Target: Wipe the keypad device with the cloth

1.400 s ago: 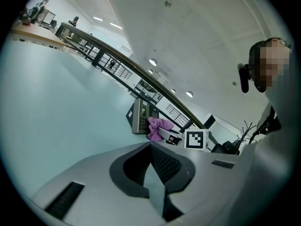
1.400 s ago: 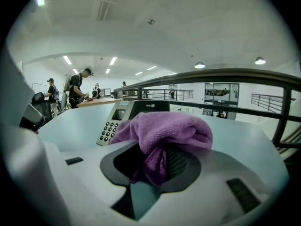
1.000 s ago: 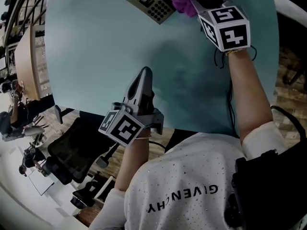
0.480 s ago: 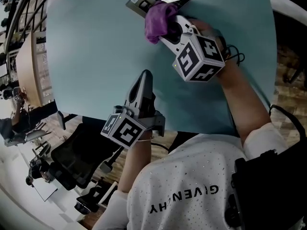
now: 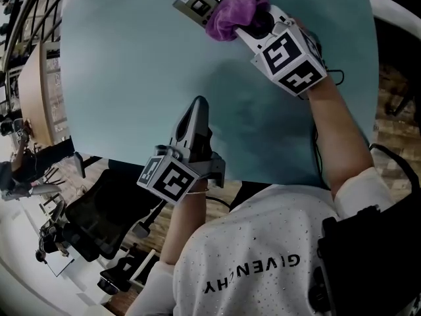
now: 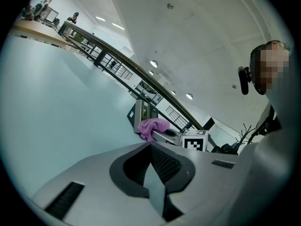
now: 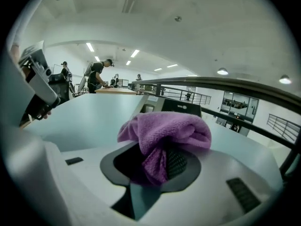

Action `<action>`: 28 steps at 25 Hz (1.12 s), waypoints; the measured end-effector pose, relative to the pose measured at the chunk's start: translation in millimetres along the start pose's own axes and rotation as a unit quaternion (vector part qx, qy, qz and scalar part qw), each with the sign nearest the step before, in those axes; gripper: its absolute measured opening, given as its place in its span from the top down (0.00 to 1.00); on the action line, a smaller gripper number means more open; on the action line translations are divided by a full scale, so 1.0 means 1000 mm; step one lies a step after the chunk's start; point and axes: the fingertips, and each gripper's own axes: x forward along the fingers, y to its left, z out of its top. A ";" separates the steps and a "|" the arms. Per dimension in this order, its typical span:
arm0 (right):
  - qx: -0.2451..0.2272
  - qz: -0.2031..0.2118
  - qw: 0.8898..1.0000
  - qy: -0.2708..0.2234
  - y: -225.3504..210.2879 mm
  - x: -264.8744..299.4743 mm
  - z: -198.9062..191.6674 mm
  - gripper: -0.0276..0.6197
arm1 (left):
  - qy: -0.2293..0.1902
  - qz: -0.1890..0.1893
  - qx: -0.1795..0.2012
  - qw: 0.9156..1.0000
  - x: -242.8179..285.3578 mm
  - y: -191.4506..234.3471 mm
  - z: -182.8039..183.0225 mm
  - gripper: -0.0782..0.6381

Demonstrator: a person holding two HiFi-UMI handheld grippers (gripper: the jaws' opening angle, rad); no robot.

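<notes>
Teal table (image 5: 131, 78) — right gripper (image 5: 253, 24) clamps cloth (image 5: 230, 15) at keypad device (image 5: 194, 2); left gripper (image 5: 198, 104) closed.

Head view looks steeply down; all three views share the cloth (image 5: 233, 15).

The table (image 5: 131, 78) was plain pale teal. At the table's far edge, the cloth (image 5: 230, 20) was purple and the keypad device (image 5: 195, 4) grey-beige with dark markings. The left gripper (image 5: 199, 103) was grey. The marker cubes (image 5: 170, 176) (image 5: 289, 54) bore black-and-white square patterns. The shirt (image 5: 256, 262) was white and finely speckled.
</notes>
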 end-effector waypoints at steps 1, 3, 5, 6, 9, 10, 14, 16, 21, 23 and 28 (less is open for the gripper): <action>0.009 -0.005 1.000 0.000 -0.006 -0.001 -0.002 0.77 | 0.000 0.001 0.000 1.000 0.000 0.000 0.001 0.87; 0.022 -0.015 1.000 -0.001 -0.017 -0.002 -0.006 0.77 | 0.000 0.004 0.001 1.000 -0.001 0.002 0.001 0.87; 0.034 -0.024 0.999 0.000 -0.027 -0.003 -0.009 0.77 | 0.000 0.007 0.002 1.000 -0.002 0.004 0.001 0.87; 0.041 -0.028 0.999 -0.001 -0.031 -0.004 -0.011 0.77 | 0.000 0.010 0.002 1.000 -0.003 0.005 0.001 0.87; 0.061 -0.040 0.997 -0.001 -0.044 -0.007 -0.016 0.77 | -0.001 0.014 0.002 1.000 -0.005 0.007 0.002 0.87; 0.068 -0.044 0.997 -0.001 -0.048 -0.008 -0.017 0.77 | -0.001 0.015 0.001 1.000 -0.005 0.007 0.002 0.87; 0.098 -0.057 0.994 -0.001 -0.061 -0.011 -0.022 0.77 | -0.002 0.013 -0.001 1.000 -0.008 0.009 0.000 0.87; 0.104 -0.070 0.992 0.004 -0.067 -0.015 -0.026 0.77 | -0.004 0.011 -0.005 1.000 -0.010 0.013 -0.001 0.87; 0.111 -0.100 0.988 0.035 -0.077 -0.022 -0.034 0.77 | -0.004 -0.010 -0.013 1.000 -0.008 0.018 0.004 0.87; 0.120 -0.112 0.985 0.046 -0.081 -0.024 -0.036 0.77 | -0.005 -0.022 -0.004 1.000 -0.007 0.018 0.013 0.87; 0.148 -0.136 0.976 0.088 -0.086 -0.027 -0.039 0.77 | -0.017 -0.053 0.033 0.998 -0.011 0.027 0.037 0.87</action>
